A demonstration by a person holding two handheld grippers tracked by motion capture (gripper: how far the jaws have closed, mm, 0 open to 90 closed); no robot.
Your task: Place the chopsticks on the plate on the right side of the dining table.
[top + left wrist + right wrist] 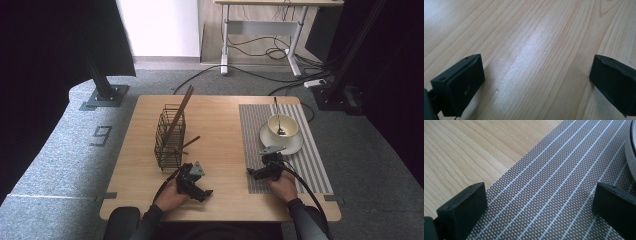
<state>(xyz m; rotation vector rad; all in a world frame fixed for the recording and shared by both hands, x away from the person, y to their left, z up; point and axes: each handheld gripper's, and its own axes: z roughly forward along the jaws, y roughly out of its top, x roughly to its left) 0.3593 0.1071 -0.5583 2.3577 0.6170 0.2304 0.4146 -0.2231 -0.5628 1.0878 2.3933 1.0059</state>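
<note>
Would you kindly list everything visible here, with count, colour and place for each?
table: one, light wood, centre of the high view
wire basket: one, dark, left half of the table
wooden sticks: at least two, brown, one leaning upright in the basket, one poking out low on its right side
placemat: one, grey with white stripes, right side of the table
saucer: one, white, on the placemat
cup: one, white, on the saucer
spoon: one, metal, standing in the cup
left gripper: one, black, open over bare wood
right gripper: one, black, open over the placemat
</note>
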